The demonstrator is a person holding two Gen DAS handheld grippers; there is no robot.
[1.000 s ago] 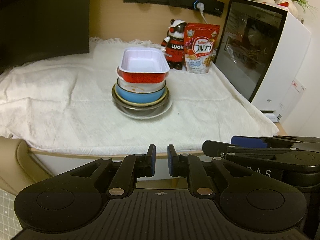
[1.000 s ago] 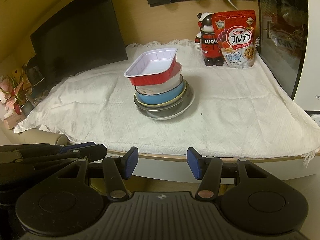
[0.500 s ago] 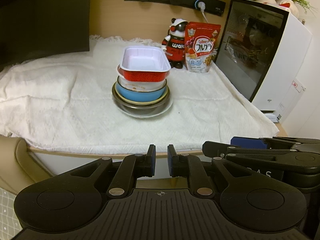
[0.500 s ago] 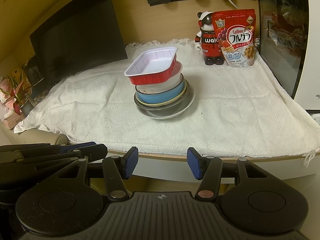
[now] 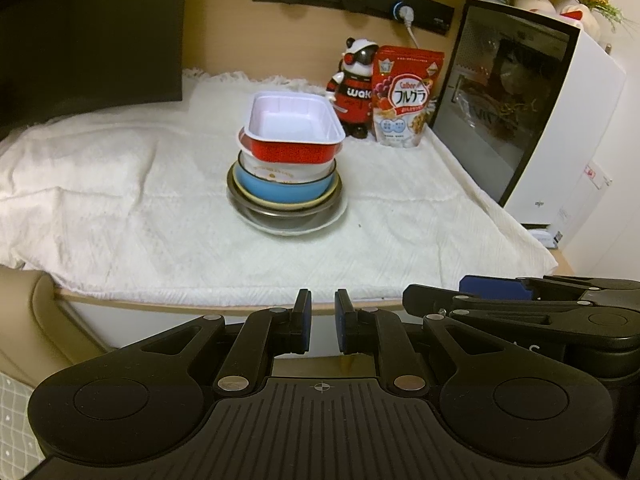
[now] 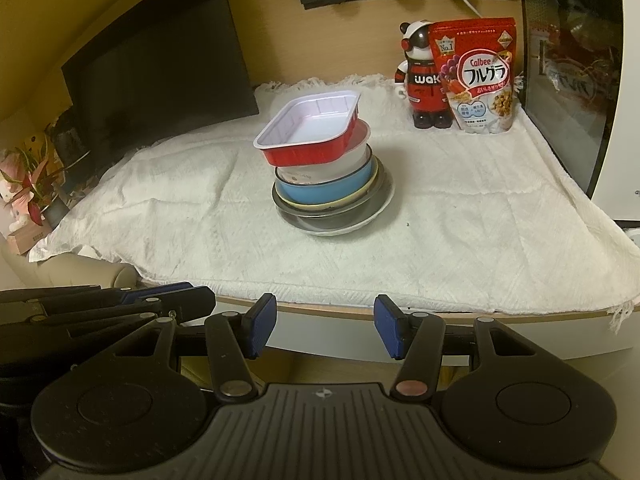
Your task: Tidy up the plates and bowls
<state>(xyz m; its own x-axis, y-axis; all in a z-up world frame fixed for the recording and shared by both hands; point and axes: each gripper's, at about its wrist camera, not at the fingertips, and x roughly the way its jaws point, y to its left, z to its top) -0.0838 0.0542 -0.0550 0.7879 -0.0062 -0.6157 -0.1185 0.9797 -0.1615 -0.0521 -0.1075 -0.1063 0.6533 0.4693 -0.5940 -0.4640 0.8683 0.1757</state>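
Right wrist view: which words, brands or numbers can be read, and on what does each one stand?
"Calbee": red cereal bag
"フルグラ": same bag, below the brand
"No.1": same bag, upper left corner
"wak", cut off by the bag: figurine
Small print on the bag: too small to read
Stacked dishes: no readable text

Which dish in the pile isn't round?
The red tray on the very top. It is a rectangle with a white inside, while the blue bowl and the other dishes under it are round.

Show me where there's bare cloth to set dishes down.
Wide free cloth left of the stack, toward the monitor. Another patch right of it, up to the white appliance. The front strip is free too. Crowded behind: figurine and cereal bag.
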